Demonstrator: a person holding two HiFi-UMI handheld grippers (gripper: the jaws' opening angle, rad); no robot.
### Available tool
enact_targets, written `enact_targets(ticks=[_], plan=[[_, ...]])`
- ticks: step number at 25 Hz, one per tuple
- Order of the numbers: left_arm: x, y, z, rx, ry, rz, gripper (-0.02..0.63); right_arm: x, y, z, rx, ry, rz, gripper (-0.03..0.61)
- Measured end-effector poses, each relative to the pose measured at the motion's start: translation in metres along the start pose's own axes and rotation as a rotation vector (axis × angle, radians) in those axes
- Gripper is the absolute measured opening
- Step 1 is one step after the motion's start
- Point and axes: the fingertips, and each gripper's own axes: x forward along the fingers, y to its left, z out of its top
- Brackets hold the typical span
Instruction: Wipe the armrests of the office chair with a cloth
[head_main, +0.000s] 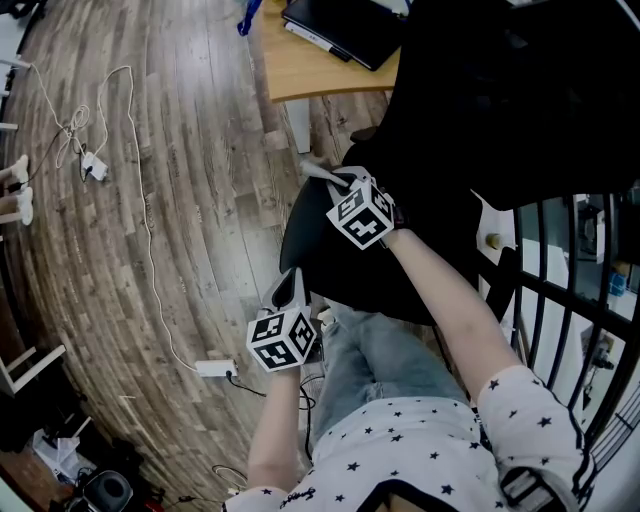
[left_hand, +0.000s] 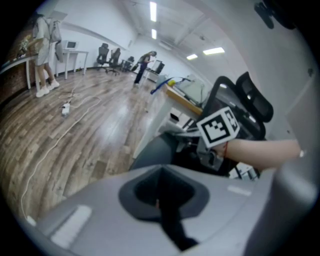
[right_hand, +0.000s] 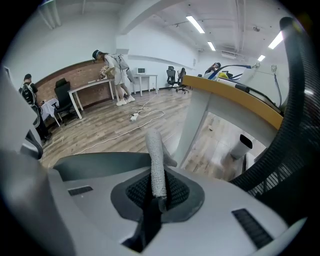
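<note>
The black office chair (head_main: 480, 110) fills the upper right of the head view, its dark seat (head_main: 312, 240) below my right gripper. My right gripper (head_main: 335, 180) is shut on a rolled grey cloth (head_main: 320, 171), which sticks out past the jaws over the seat's front edge. In the right gripper view the cloth (right_hand: 156, 162) stands up between the shut jaws, with the chair's mesh back (right_hand: 295, 130) at the right. My left gripper (head_main: 291, 288) is shut and empty, hovering beside the seat's left edge. No armrest can be picked out for sure.
A wooden desk (head_main: 310, 65) with a black laptop (head_main: 345, 28) stands beyond the chair. White cables (head_main: 130, 150) and a power strip (head_main: 215, 368) lie on the wood floor. A black metal rack (head_main: 560, 290) is at the right. A white bin (right_hand: 241, 146) sits under the desk.
</note>
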Motion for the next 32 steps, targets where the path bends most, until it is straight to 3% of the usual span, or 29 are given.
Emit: enact_targets(ticks=[9,32], plan=[[-0.002,-0.012,-0.010,0.004,0.007,-0.016,0.008,0.001,0.002,-0.001,-0.025,0.032,-0.026,0.025],[-0.028,-0.003,-0.026,-0.015,-0.017,0.003,0.008,-0.009,0.050,-0.006,-0.036,0.029,0.031,0.025]])
